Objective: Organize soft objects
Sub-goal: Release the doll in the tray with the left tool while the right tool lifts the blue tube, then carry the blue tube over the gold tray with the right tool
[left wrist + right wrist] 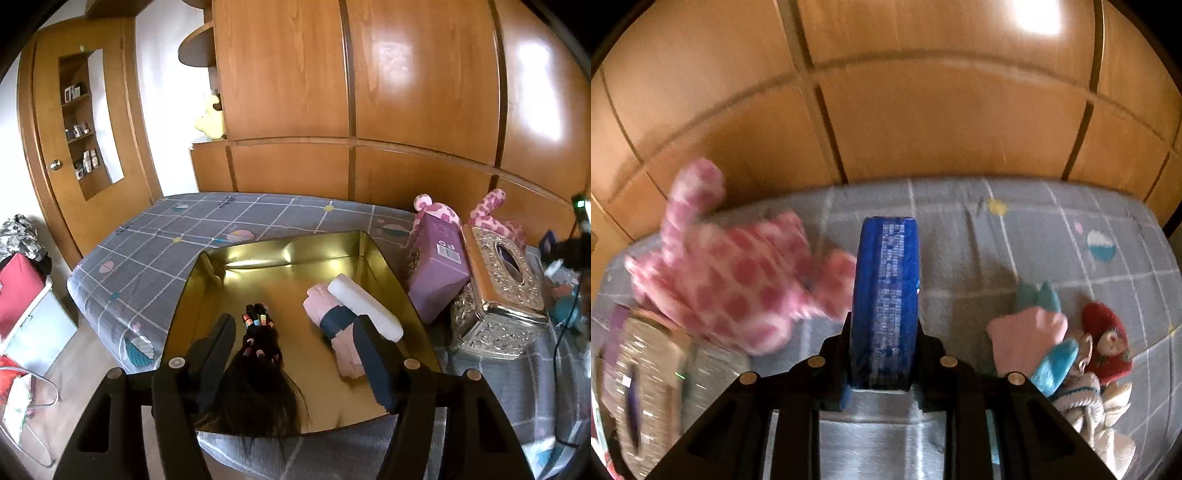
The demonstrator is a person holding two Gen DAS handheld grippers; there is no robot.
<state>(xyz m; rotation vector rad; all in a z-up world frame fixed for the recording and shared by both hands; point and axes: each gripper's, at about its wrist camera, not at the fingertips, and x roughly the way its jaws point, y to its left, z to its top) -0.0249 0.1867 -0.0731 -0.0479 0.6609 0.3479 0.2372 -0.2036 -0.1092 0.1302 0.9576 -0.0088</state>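
1. Hovering over the shallow gold metal tray (pixel 258 266) on the grey checked bedsheet (pixel 155 236): left gripper (pixel 295 332), fingers spread wide apart, gripping nothing.
2. Lying inside the tray, between those fingers: a black wig of long hair with small coloured clips (pixel 258 362), its lower strands spilling over the near rim and partly hidden behind the gripper body.
3. Resting in the tray's right half: a folded pale pink cloth (pixel 325 306) touching a white foam cylinder (pixel 365 302); near end of the cloth covered by the right-hand finger.
4. Standing just right of the tray: a lilac cardboard box (pixel 439 269) leaning on an ornate silver tissue box (pixel 495 288), with a pink spotted plush toy (pixel 487 210) mostly hidden behind both.
5. Clamping a blue flat packet with white print (pixel 886 295) edge-on: right gripper (pixel 884 354), fingers pressed against both sides; packet's face not readable.
6. Blurring in the right wrist view, left of the packet: the pink plush and the silver box.
7. Lying right of the packet: a pink and turquoise plush piece (pixel 1034 332) and a red-hatted knitted doll (pixel 1104 347), partly cut off behind the gripper frame.
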